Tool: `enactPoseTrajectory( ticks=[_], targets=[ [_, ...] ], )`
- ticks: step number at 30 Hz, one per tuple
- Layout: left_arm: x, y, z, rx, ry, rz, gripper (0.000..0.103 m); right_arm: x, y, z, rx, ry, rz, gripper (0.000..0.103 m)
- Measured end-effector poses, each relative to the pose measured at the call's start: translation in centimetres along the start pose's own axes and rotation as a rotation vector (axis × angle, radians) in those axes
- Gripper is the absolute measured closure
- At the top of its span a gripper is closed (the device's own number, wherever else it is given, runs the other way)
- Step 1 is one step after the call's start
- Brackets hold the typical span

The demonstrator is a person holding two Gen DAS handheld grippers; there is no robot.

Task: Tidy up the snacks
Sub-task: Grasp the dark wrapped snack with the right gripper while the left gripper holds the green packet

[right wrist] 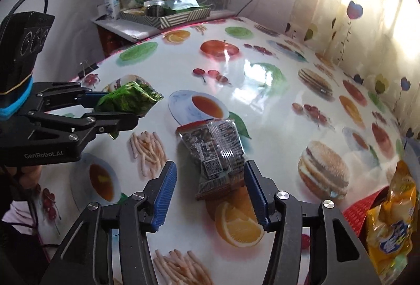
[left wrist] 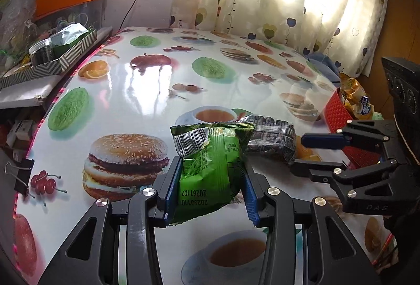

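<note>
A green snack packet point(left wrist: 207, 169) sticks up from my left gripper point(left wrist: 210, 166), whose blue pads are shut on its lower half just above the table. From the right wrist view the same green packet point(right wrist: 128, 98) shows in the left gripper point(right wrist: 123, 109) at the left. A dark clear-wrapped snack packet point(right wrist: 218, 153) lies flat on the table. Its near end sits between the fingers of my right gripper point(right wrist: 210, 180), which is open, the left pad standing clear of it. In the left wrist view the right gripper point(left wrist: 296, 153) comes in from the right beside the dark packet point(left wrist: 273, 138).
The table point(left wrist: 147, 90) has a glossy cloth printed with food pictures. A red woven basket point(left wrist: 338, 111) point(right wrist: 359, 208) holding yellow snack bags point(right wrist: 391, 232) stands at the right edge. A striped tray point(left wrist: 71, 53) with a jar sits on a side cabinet. A binder clip point(left wrist: 21, 174) grips the left edge.
</note>
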State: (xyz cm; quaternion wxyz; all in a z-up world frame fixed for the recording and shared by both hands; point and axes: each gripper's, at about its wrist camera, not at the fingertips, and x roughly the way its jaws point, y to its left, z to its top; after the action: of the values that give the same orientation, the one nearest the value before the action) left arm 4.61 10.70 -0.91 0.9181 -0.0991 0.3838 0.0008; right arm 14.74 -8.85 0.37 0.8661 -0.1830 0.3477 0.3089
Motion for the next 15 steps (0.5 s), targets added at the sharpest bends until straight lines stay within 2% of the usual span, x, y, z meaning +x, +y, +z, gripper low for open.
enactPoseTrajectory(
  ticks=[2, 11, 15],
  targets=[
    [-0.1, 0.5, 0.0, -0.014, -0.003, 0.002, 0.059, 0.9, -0.1, 0.6, -0.04, 0.016, 0.016, 0.045],
    [-0.4, 1.8, -0.4, -0.044, -0.006, -0.007, 0.059, 4.8, -0.4, 2.2, -0.134, 0.106, 0.003, 0.045],
    [-0.2, 2.0, -0.5, -0.054, -0.003, -0.019, 0.059, 5.5, -0.5, 2.3, -0.127, 0.125, 0.013, 0.046]
  ],
)
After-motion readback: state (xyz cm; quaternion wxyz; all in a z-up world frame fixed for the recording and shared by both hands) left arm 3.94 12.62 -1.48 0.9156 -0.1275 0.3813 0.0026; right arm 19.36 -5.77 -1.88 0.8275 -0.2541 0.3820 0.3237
